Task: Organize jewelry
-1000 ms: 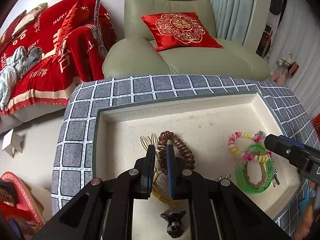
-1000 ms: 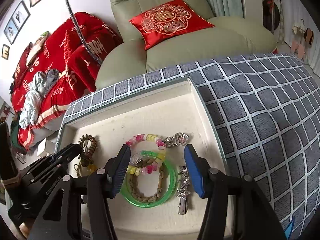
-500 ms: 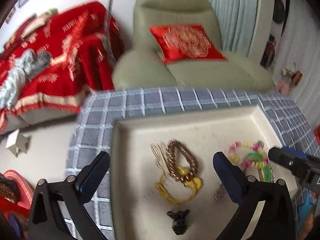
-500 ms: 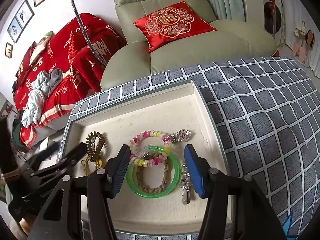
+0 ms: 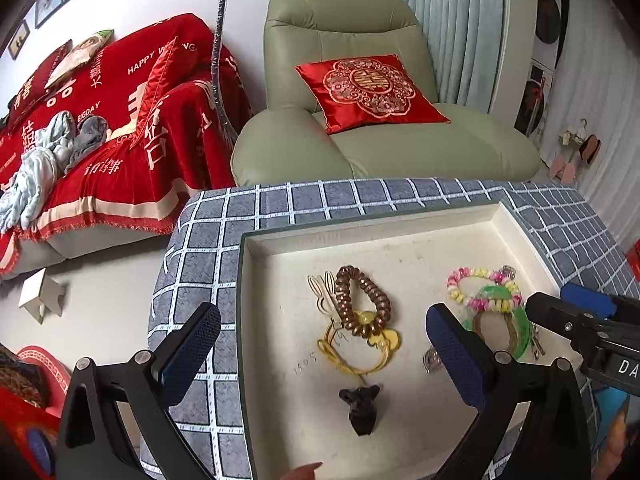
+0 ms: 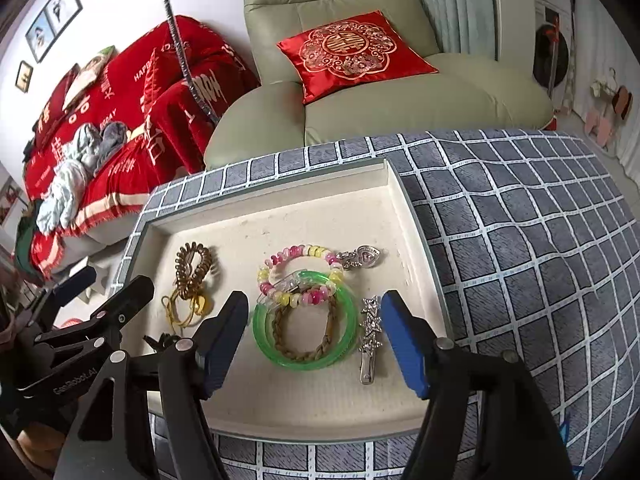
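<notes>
- Several jewelry pcs lie in shallow cream tray (image 6: 404, 216) on grey checked cloth (image 6: 520, 264).
- Left gripper (image 5: 324, 344): jaws at full spread, nothing held; we hover it above brown coiled spiral band (image 5: 360, 300) w/ thin yellow cord loop (image 5: 352, 360).
- Right gripper (image 6: 312, 336): jaws opening, empty, above translucent green plastic bangle (image 6: 348, 320).
- Bangle: we judge it rigid, light, slick; grip across rim, not over braided tan cord (image 6: 304, 354) inside it.
- Pink-yellow bead bracelet (image 6: 304, 252) overlaps bangle; limp, prob. snags. Take at bead run.
- Silver star hair clip (image 6: 370, 332): stiff, thin; pinch along flat body.
</notes>
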A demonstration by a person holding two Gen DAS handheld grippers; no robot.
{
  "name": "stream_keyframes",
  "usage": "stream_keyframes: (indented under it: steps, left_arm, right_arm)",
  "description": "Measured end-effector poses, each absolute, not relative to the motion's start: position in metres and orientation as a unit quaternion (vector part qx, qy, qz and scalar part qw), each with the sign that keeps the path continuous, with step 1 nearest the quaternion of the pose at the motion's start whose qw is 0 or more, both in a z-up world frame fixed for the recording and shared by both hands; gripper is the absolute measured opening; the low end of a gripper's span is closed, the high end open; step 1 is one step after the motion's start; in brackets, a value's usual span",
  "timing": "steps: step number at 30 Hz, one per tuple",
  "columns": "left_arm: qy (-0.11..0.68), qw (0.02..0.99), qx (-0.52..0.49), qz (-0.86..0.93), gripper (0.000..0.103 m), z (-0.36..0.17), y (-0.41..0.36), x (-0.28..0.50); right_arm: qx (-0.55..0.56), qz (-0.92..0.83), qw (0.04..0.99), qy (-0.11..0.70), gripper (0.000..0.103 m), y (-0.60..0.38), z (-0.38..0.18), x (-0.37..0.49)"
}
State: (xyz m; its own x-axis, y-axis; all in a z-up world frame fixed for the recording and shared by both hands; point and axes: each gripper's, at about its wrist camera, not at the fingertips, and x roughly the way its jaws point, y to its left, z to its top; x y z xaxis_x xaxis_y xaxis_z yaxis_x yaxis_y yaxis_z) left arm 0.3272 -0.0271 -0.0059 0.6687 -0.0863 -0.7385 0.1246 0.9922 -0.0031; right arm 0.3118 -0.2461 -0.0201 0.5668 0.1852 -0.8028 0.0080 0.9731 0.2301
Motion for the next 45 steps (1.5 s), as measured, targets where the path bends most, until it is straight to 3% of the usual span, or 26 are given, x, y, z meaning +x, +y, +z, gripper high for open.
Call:
stream_keyframes:
  steps: [14,24,45]
  left_arm:
    - [0.422,0.905,0.016,-0.044,0.103,-0.011,-0.018,0.315]
    - [0.407,0.913,0.014,-0.040,0.103,-0.005,-0.014,0.297]
    - [0.387,0.921,0.019,-0.036,0.103,0.003,-0.014,0.219]
  right_arm:
    - [0.038,0.039,0.895,0.442,0.086,-0.230,-0.008,0.306]
    - [0.005,0.028,0.916,0.400,0.087,-0.224,0.002,0.289]
    - [0.025,0.040,0.902,0.430,0.087,-0.230,-0.004,0.227]
